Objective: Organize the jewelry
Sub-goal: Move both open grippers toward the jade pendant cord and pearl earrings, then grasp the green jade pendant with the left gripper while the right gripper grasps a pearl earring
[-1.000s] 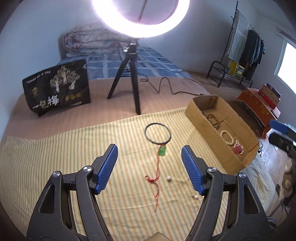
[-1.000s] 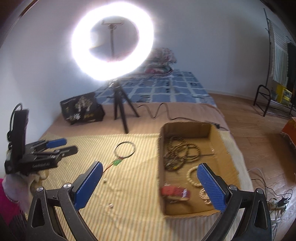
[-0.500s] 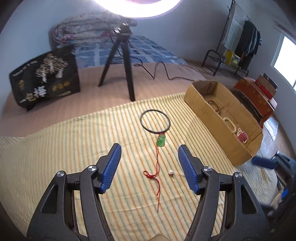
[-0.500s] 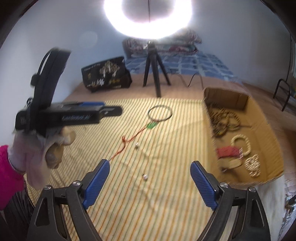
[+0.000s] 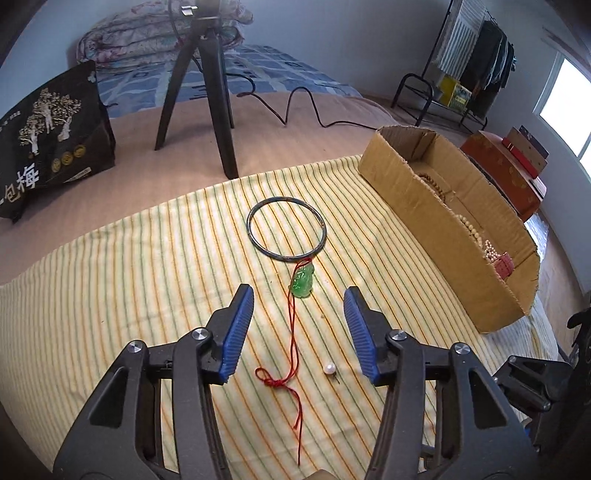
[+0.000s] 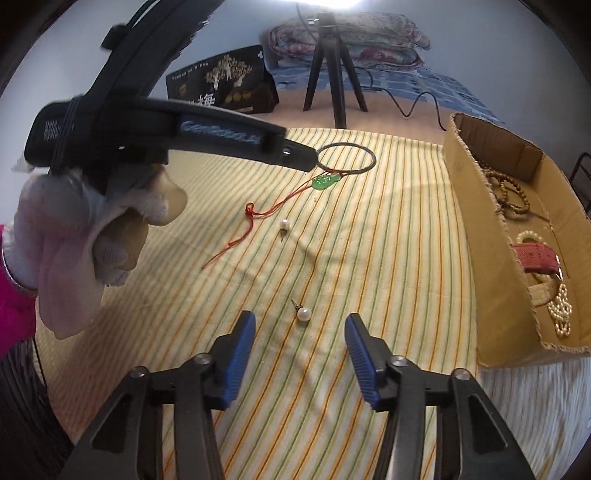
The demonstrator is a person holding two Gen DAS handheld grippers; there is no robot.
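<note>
I am narrowing both empty tongs, left (image 5: 299, 330) and right (image 6: 300, 345); beads are sitting in the box (image 6: 491, 236), while bangle (image 5: 286, 229), pendant (image 5: 303, 282) and two pearl studs (image 6: 303, 314) are awaiting sorting.

Pale blue walls (image 5: 332, 40); a bed with a blue checked sheet (image 5: 273, 74) and folded quilt (image 5: 147, 33); a black tripod (image 5: 207, 85) standing on it; a clothes rack (image 5: 476, 66) beside a bright window (image 5: 565, 99); wooden floor (image 5: 546, 236).
</note>
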